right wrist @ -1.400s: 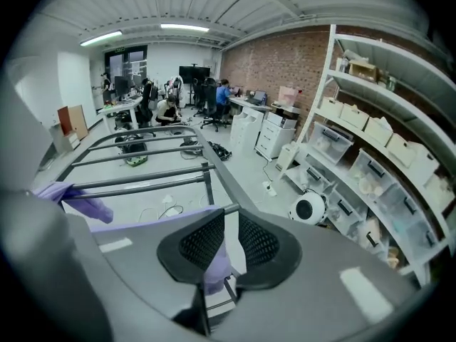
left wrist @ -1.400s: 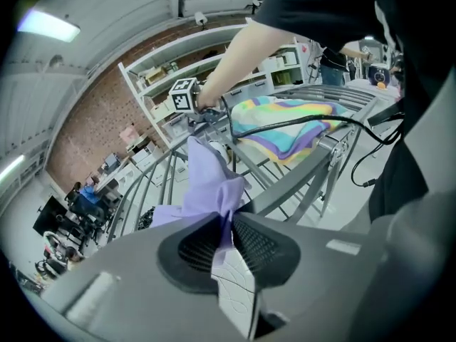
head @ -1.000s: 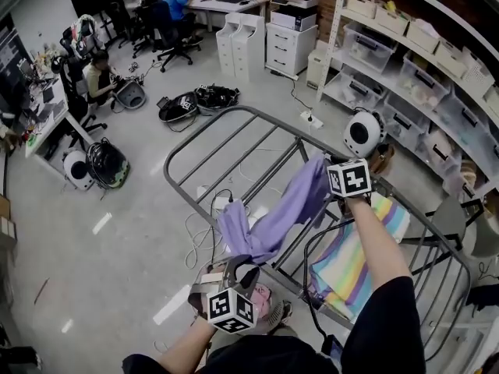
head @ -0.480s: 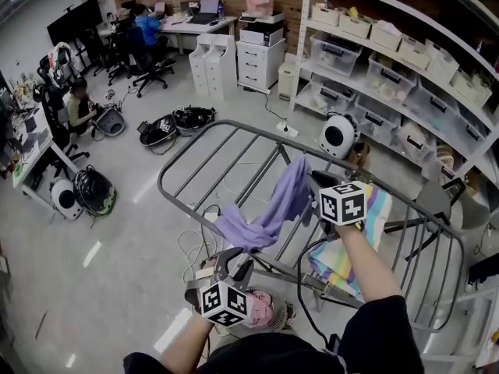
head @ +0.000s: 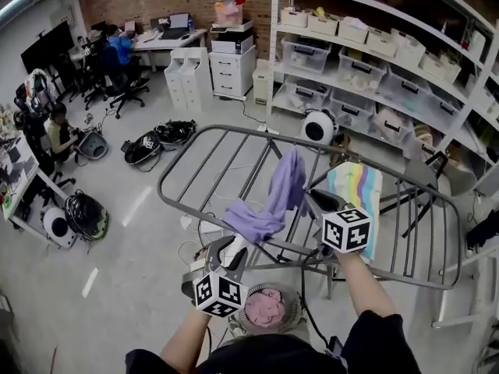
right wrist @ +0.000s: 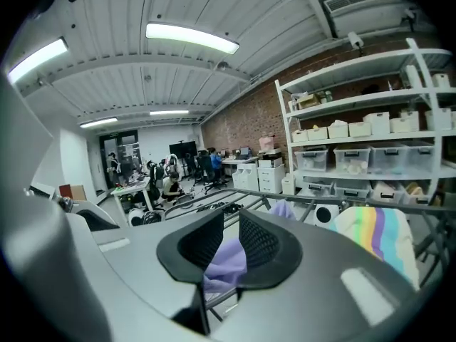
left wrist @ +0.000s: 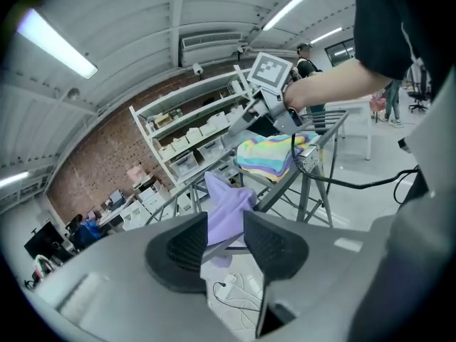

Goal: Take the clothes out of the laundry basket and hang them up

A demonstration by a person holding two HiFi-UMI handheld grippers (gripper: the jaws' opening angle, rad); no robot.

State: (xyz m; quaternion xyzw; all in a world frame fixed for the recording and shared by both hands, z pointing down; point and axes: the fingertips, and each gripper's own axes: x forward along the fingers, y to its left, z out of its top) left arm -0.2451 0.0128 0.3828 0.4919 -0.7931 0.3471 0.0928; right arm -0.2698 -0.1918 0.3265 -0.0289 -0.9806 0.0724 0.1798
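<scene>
A purple garment (head: 271, 202) lies draped across the bars of the grey drying rack (head: 204, 137). Its right edge is at my right gripper (head: 311, 200), which is shut on it. In the right gripper view the purple cloth (right wrist: 226, 261) fills the narrow gap at my right gripper (right wrist: 231, 232). My left gripper (head: 224, 252) is open below the rack's near edge, apart from the cloth. In the left gripper view, the left gripper (left wrist: 226, 228) shows the garment (left wrist: 226, 209) beyond its pads. The laundry basket (head: 290, 319) stands under my arms with something pink inside.
A rainbow-striped towel (head: 355, 199) hangs over the rack's right half. Shelves with storage bins (head: 366, 61) run along the back right. White drawer cabinets (head: 185, 75) stand behind the rack. Cables (head: 204, 231) trail on the floor beneath it. People sit at desks (head: 117, 49) far left.
My right gripper has drawn the purple garment left and nearer over the rack, so it now lies along the bars. The left gripper has risen slightly below the cloth's lower end.
</scene>
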